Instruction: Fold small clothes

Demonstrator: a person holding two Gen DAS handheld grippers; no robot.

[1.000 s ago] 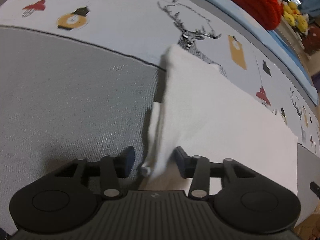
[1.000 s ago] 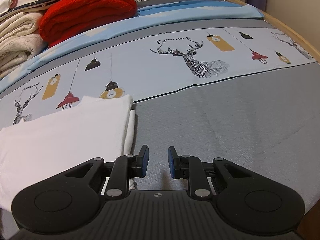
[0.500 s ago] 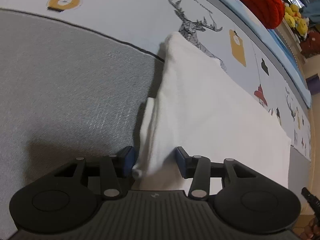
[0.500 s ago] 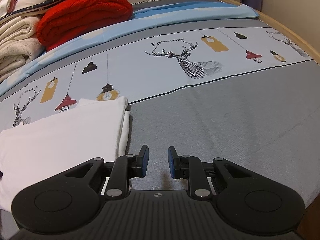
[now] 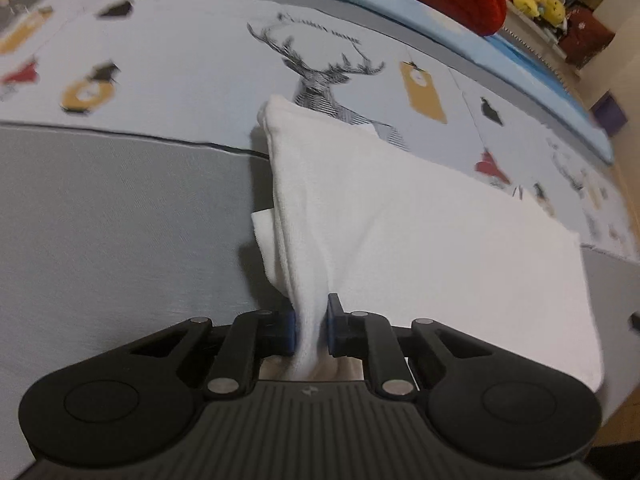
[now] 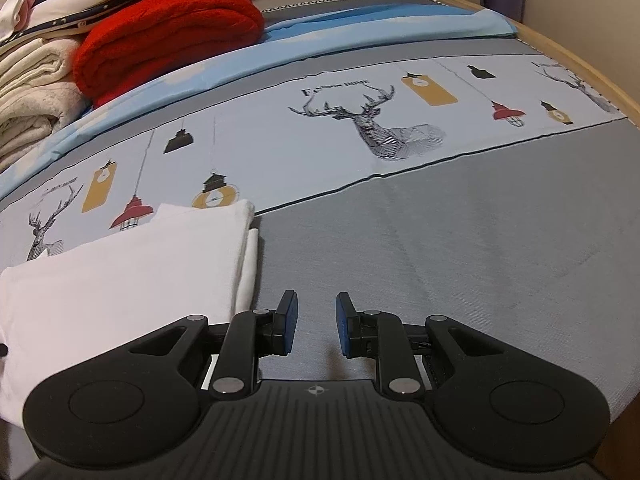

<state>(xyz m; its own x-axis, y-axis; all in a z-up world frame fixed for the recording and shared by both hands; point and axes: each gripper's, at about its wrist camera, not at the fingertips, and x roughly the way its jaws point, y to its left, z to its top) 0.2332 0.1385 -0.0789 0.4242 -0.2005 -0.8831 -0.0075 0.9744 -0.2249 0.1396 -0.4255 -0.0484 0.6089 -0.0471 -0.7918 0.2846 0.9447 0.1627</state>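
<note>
cloth, white and folded [image 5: 420, 240], lies on the bed [image 5: 100, 220] by the grey band's edge. left tongs [image 5: 311, 330] are closing, a bunched corner between the pads. looks soft and light, likely to sag, so corners suit best. right tongs [image 6: 316, 326] sit part spread, empty, just beside the cloth. plenty of bare bed to its right.
</note>
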